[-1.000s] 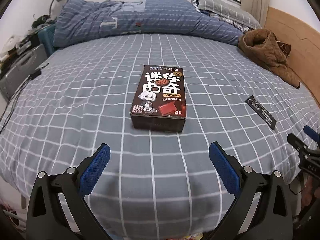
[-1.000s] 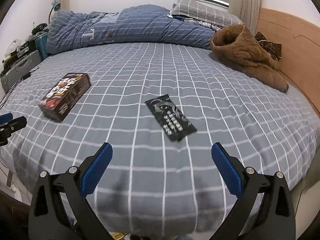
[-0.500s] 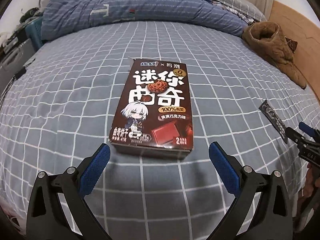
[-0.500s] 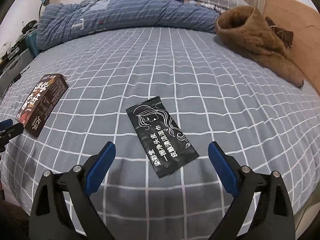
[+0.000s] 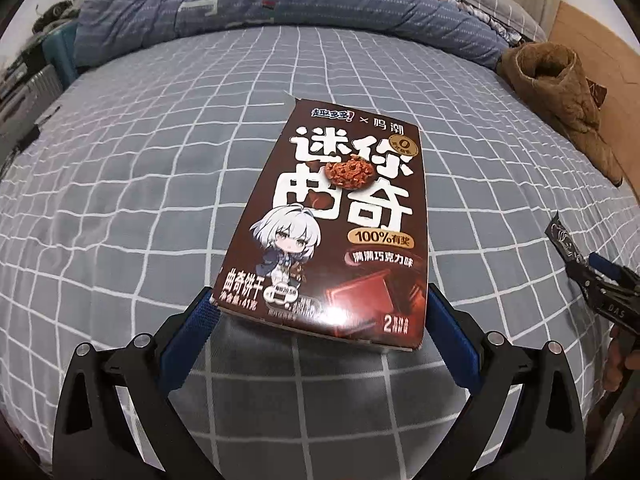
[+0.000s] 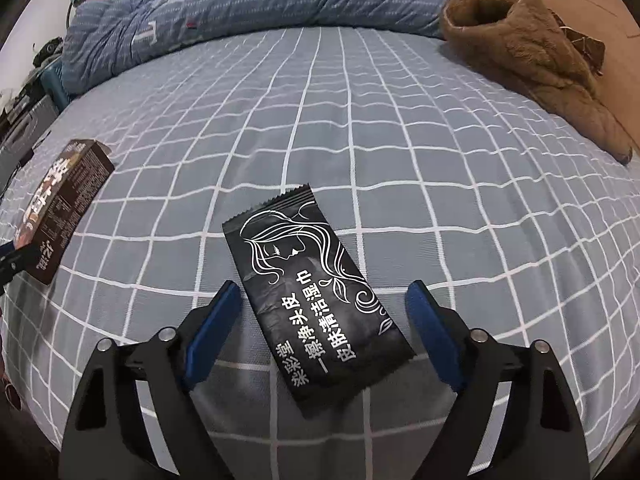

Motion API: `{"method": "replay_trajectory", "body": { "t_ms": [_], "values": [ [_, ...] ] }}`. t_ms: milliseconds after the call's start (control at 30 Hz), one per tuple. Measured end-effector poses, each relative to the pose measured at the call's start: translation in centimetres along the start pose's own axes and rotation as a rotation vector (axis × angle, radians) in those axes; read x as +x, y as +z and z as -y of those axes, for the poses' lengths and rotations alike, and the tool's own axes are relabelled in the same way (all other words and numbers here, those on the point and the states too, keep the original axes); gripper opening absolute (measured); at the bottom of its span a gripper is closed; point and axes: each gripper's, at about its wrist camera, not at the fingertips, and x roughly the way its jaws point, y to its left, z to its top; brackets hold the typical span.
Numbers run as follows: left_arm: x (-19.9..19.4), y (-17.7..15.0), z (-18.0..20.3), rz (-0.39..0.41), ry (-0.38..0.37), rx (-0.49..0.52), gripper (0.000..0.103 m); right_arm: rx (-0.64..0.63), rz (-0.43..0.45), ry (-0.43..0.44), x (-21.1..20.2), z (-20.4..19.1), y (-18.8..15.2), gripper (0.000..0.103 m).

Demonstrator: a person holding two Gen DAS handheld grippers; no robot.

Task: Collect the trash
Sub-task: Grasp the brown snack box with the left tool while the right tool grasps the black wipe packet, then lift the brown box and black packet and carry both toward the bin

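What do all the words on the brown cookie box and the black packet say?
Cookie box: "迷你曲奇"
Cookie box: "100%有奖"
Cookie box: "曲奇饼干"
Cookie box, top edge: "超多多 × 吗潮", only roughly readable
Cookie box, small print along the bottom: too small to read
Black wet-wipe packet: "头皮清洁湿巾"
Packet, remaining characters: unclear

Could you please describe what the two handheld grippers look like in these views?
Both the left gripper and the right gripper have matte black plastic frames with silver rivets, and each finger carries a long blue pad. Small white lettering marks the right gripper's frame.

Left hand-held gripper (image 5: 320, 304) gapes wide; right hand-held gripper (image 6: 324, 300) has been narrowing.
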Motion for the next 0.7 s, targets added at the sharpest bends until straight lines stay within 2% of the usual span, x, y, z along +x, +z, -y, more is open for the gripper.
{"method": "replay_trajectory", "body": {
  "t_ms": [67, 200, 367, 467, 700],
  "values": [
    [0.2, 0.2, 0.1, 0.001, -0.009, 0.003, 0.097, 0.000, -0.006, 0.007, 0.2, -0.1, 0.1, 0.071],
    [0.3, 0.2, 0.5, 0.014, -0.010, 0.012, 0.094, -0.011, -0.020, 0.008, 0.5, -0.3, 0.1, 0.064],
    [0.4, 0.1, 0.8, 0.023, -0.018, 0.029, 0.092, -0.016, -0.027, 0.008, 0.4, -0.6, 0.1, 0.045],
    [0.3, 0.0, 0.7, 0.031, -0.020, 0.019, 0.092, -0.028, -0.022, -0.001, 0.2, -0.9, 0.2, 0.038],
    [-0.8, -0.1, 0.6, 0.061, -0.017, 0.004, 0.092, -0.044, -0.004, -0.042, -0.4, -1.7, 0.4, 0.037]
  ]
}}
